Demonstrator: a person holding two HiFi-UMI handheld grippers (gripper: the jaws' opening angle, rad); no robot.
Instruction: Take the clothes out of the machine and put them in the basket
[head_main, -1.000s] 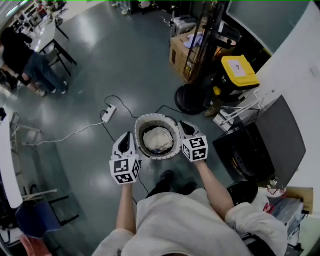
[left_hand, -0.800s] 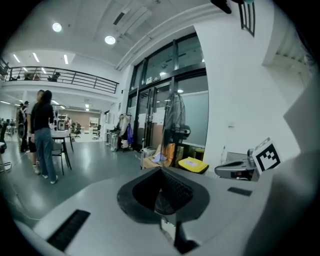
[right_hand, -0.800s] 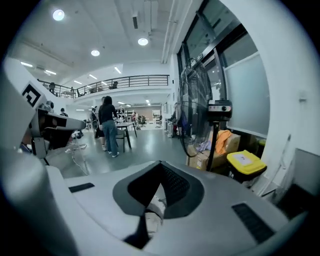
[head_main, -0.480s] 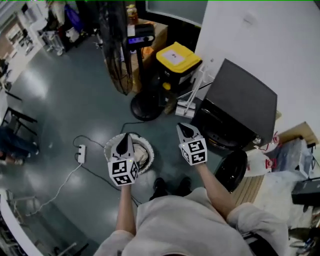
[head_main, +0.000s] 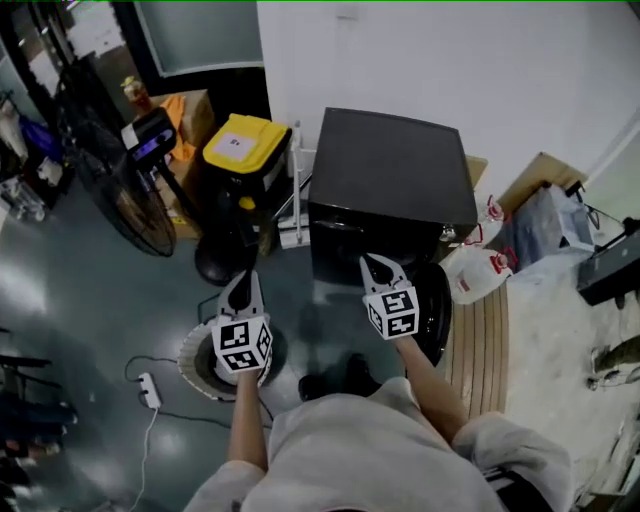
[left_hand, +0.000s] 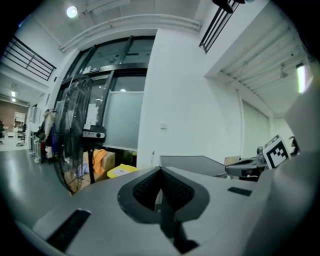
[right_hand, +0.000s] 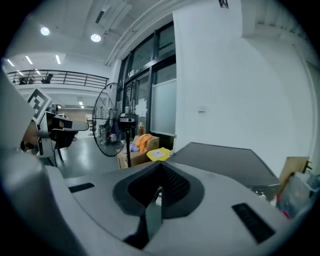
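Note:
The black washing machine (head_main: 390, 185) stands against the white wall, and its round door (head_main: 433, 310) hangs open at the front right. The white-rimmed basket (head_main: 192, 357) sits on the floor at lower left, mostly hidden under my left gripper (head_main: 241, 287). My right gripper (head_main: 376, 266) points at the machine's front. Both grippers are shut with nothing in them; their jaws meet at the tips in the left gripper view (left_hand: 160, 172) and the right gripper view (right_hand: 160, 167). The machine's top shows beyond each of them (left_hand: 200, 162) (right_hand: 225, 157). No clothes are visible.
A yellow-lidded bin (head_main: 238, 150) and a standing fan (head_main: 125, 200) are left of the machine. White jugs (head_main: 478, 272) and a wooden pallet (head_main: 487, 345) lie to its right. A power strip (head_main: 150, 390) with its cable lies on the floor by the basket.
The person has turned from the basket to the machine. Both grippers swung away from the basket, which held a pale cloth, and now face the machine. Their jaws stayed shut.

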